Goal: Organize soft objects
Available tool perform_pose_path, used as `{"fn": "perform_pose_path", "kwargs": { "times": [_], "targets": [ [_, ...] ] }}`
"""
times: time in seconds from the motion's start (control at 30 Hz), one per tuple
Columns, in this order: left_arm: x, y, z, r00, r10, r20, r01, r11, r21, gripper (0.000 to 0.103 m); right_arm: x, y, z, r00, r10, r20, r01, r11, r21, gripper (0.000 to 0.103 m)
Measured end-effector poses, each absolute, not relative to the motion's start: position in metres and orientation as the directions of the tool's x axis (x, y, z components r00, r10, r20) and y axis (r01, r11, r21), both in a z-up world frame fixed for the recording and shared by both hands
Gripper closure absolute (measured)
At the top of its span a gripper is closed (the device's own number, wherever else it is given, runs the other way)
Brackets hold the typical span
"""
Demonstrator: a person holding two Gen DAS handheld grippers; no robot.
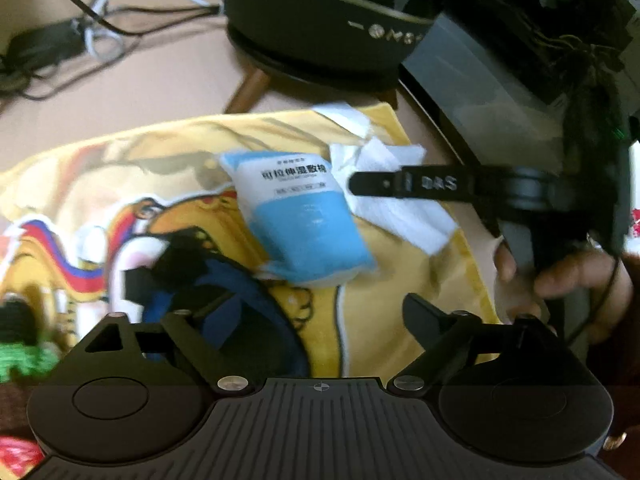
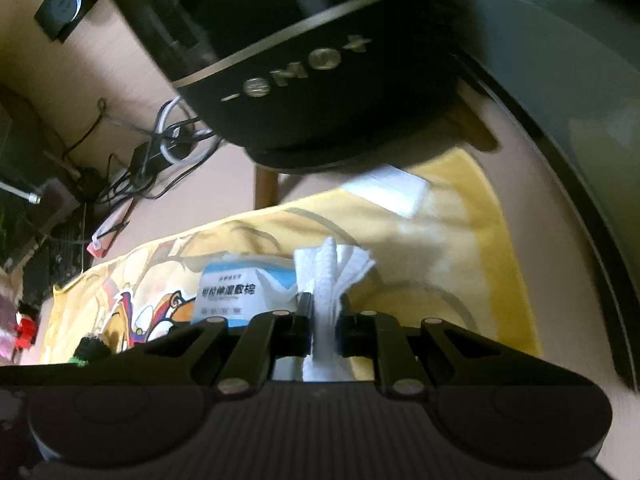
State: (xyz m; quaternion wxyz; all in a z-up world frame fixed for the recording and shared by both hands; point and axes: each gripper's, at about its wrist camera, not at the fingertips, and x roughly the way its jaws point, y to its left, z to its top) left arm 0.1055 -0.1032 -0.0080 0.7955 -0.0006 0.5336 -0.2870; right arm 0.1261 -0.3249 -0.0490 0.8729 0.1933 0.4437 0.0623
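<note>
White tissue (image 2: pixel 326 280): light, limp, tears easily; pinched at bunched middle by right gripper (image 2: pixel 324 322). Left gripper (image 1: pixel 288 320) spread wide over dark blue cloth (image 1: pixel 224 300).

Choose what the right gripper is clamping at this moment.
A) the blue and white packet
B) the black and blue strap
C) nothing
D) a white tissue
D: in the right wrist view the right gripper is shut on a bunched white tissue, while the blue and white packet lies apart on the yellow cloth.
</note>
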Motion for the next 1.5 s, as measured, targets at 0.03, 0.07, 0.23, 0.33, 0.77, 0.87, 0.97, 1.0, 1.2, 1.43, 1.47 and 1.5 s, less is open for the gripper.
{"fn": "perform_pose_path", "kwargs": {
  "times": [0.03,0.07,0.23,0.33,0.77,0.87,0.97,1.0,1.2,1.43,1.47,1.5],
  "targets": [
    [0.104,-0.099,-0.007,0.278,-0.446,-0.851,0.449,0.843,-0.295,0.01,0.131,-0.322,-0.049,0.594,0.282,-0.754,0.052,0.921,0.385,0.089],
    [0.103,-0.094,-0.005,0.29,-0.433,-0.853,0.438,0.853,-0.284,0.009,0.135,-0.318,-0.049,0.587,0.283,-0.758,0.043,0.925,0.378,0.089],
    [0.099,-0.054,0.004,0.346,-0.394,-0.852,0.317,0.903,-0.289,0.009,0.131,-0.303,-0.043,0.544,0.321,-0.775,-0.048,0.934,0.353,0.089],
    [0.095,-0.021,0.016,0.382,-0.374,-0.845,0.232,0.924,-0.304,0.008,0.11,-0.293,-0.039,0.515,0.291,-0.806,-0.113,0.955,0.273,0.089],
    [0.07,0.053,0.011,0.425,-0.301,-0.854,-0.042,0.936,-0.351,0.002,0.107,-0.242,-0.011,0.593,0.264,-0.761,-0.245,0.959,0.142,0.019],
    [0.066,0.048,0.014,0.431,-0.296,-0.853,0.004,0.945,-0.326,0.002,0.121,-0.215,-0.029,0.572,0.197,-0.796,-0.258,0.965,0.053,0.034],
    [0.058,0.05,0.016,0.447,-0.265,-0.854,0.015,0.957,-0.289,0.002,0.112,-0.209,-0.033,0.572,0.186,-0.799,-0.267,0.963,0.033,0.049],
    [0.056,0.052,0.016,0.454,-0.256,-0.853,0.005,0.959,-0.285,0.001,0.107,-0.212,-0.031,0.565,0.186,-0.804,-0.259,0.965,0.041,0.05],
    [0.056,0.064,0.011,0.458,-0.254,-0.852,-0.036,0.952,-0.303,0.001,0.075,-0.22,-0.023,0.535,0.164,-0.829,-0.207,0.977,0.06,0.045],
    [0.064,0.049,0.026,0.481,-0.2,-0.853,0.018,0.976,-0.219,0.001,0.039,-0.229,0.015,0.64,0.162,-0.751,-0.17,0.983,0.067,0.013],
    [0.062,0.047,0.031,0.503,-0.193,-0.842,0.018,0.977,-0.214,0.001,0.03,-0.233,0.025,0.669,0.167,-0.724,-0.149,0.985,0.089,0.01],
    [0.059,0.044,0.037,0.523,-0.193,-0.83,0.021,0.977,-0.214,0.001,0.021,-0.237,0.033,0.698,0.168,-0.696,-0.123,0.986,0.115,0.009]
  ]
}}
